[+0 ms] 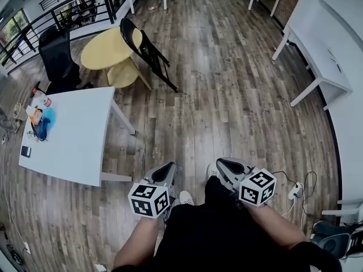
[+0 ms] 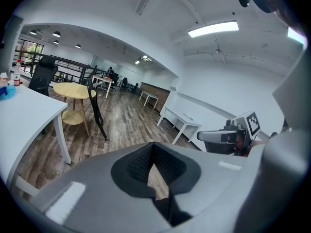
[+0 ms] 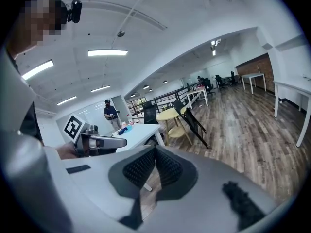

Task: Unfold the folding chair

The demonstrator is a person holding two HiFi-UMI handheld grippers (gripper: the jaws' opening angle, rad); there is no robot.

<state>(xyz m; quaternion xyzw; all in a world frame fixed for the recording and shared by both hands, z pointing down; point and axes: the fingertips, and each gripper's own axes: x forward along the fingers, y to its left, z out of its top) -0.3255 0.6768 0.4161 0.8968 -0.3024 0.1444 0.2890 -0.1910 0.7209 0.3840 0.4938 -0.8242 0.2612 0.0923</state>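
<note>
Folding chair [image 1: 148, 52], handling estimate: rigid frame, fairly heavy for two small tools. The tubing looks smooth and may slip, and the hinge will probably resist and then swing freely. Take the top of the backrest with one tool and the front edge of the seat with the other, so you can draw the two apart (keep the feet braced on the floor while you do).

Appearance: black, folded flat, tilted, with its upper part leaning against the round yellow table [image 1: 108, 48] and its feet on the wooden floor [image 1: 227, 95].

Location: across the room from you, beyond the white table [image 1: 74, 135], well apart from both tools.

Left gripper [image 1: 166, 169]: jaws together, nothing between them. Right gripper [image 1: 223, 164]: jaws together, also empty. You hold both low, close to your body, aimed roughly toward the chair. Judgement: unfolding not yet begun.
</note>
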